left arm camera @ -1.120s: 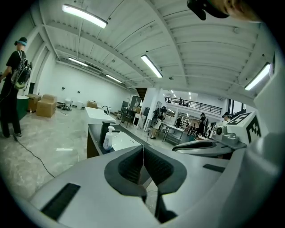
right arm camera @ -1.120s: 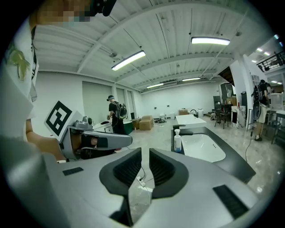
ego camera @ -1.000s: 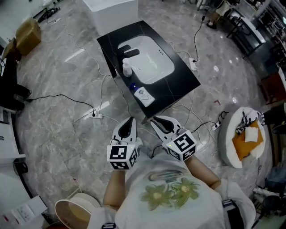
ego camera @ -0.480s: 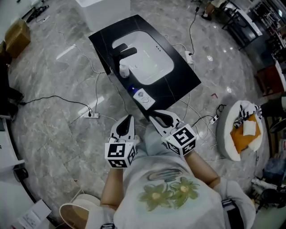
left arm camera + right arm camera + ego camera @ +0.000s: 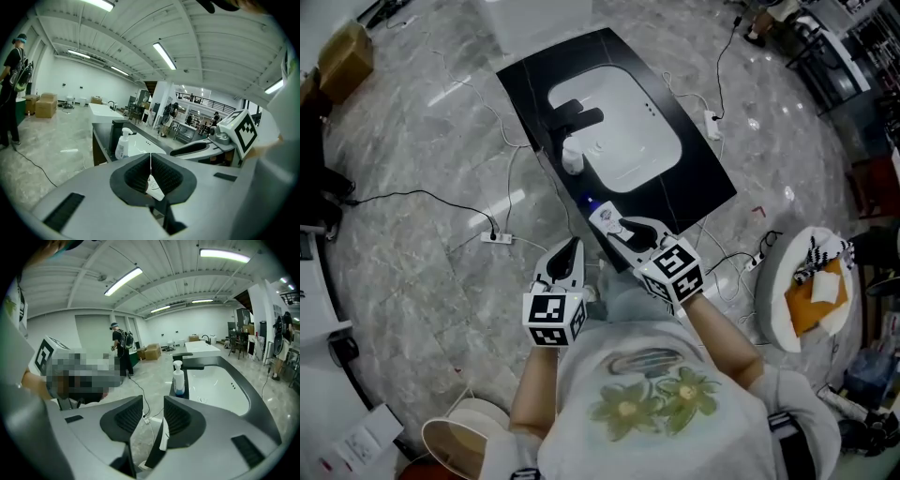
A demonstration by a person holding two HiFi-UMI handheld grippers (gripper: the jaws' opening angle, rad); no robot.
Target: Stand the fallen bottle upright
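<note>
A white bottle [image 5: 605,221] lies on its side at the near corner of the black counter [image 5: 705,178], a blue patch just beyond it. My right gripper [image 5: 622,229] hovers over that corner beside the bottle. Its jaws are opening and nothing sits between them. In the right gripper view, the gripper [image 5: 152,407] shows a gap, and a white edge of the bottle [image 5: 164,437] lies below and past it. My left gripper [image 5: 572,247] hangs over the floor just short of the counter, shut and empty. The bottle [image 5: 154,185] shows beyond the left gripper [image 5: 150,159].
A white pump bottle [image 5: 572,155] stands upright by the white sink [image 5: 628,131] and black faucet [image 5: 577,117]. Cables and a power strip [image 5: 495,238] cross the marble floor. A white round seat [image 5: 787,291] stands at right. A person [image 5: 117,350] stands far off.
Both grippers have moved forward toward the counter. The right one now reaches over its near corner, and its jaws have parted.
</note>
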